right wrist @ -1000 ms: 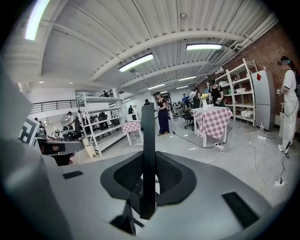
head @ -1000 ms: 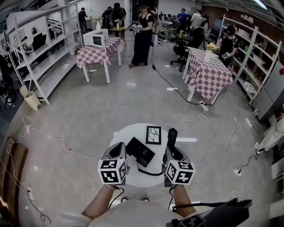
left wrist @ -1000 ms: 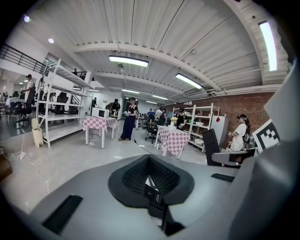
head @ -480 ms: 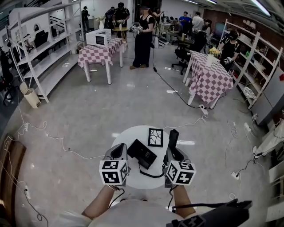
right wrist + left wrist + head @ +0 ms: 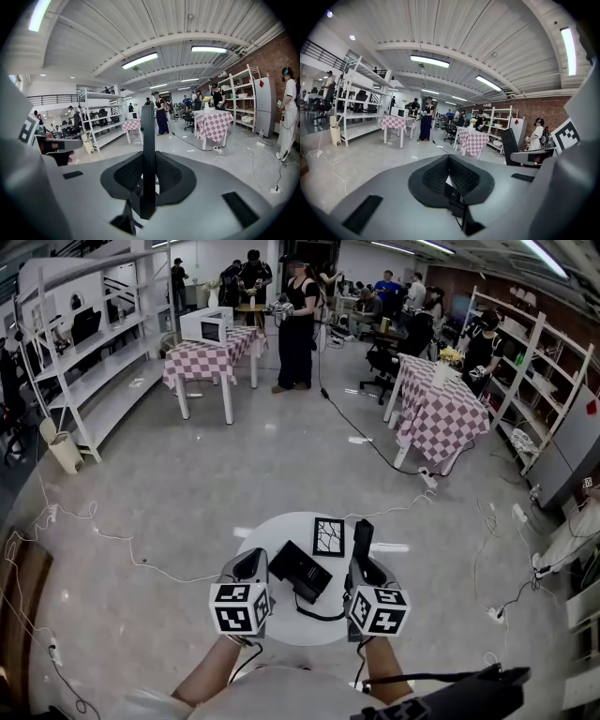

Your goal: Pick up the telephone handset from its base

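Observation:
On the round white table [image 5: 286, 622] lies the black telephone base [image 5: 300, 570]. Its black handset [image 5: 362, 538] is off the base and stands upright to the right of it. My right gripper [image 5: 364, 568] is shut on the handset's lower part. In the right gripper view the handset [image 5: 148, 150] is a thin black bar pinched between the two dark pads of the right gripper [image 5: 148, 180]. A dark cord [image 5: 315, 612] runs from the base toward the handset. My left gripper [image 5: 248, 564] hovers left of the base, shut and holding nothing; the left gripper view shows the left gripper [image 5: 449, 176] with its pads together.
A framed black-and-white marker card [image 5: 328, 536] lies at the table's far side. Cables [image 5: 112, 538] trail over the grey floor. Checked-cloth tables [image 5: 441, 399], shelving [image 5: 84, 362] and several people stand farther off.

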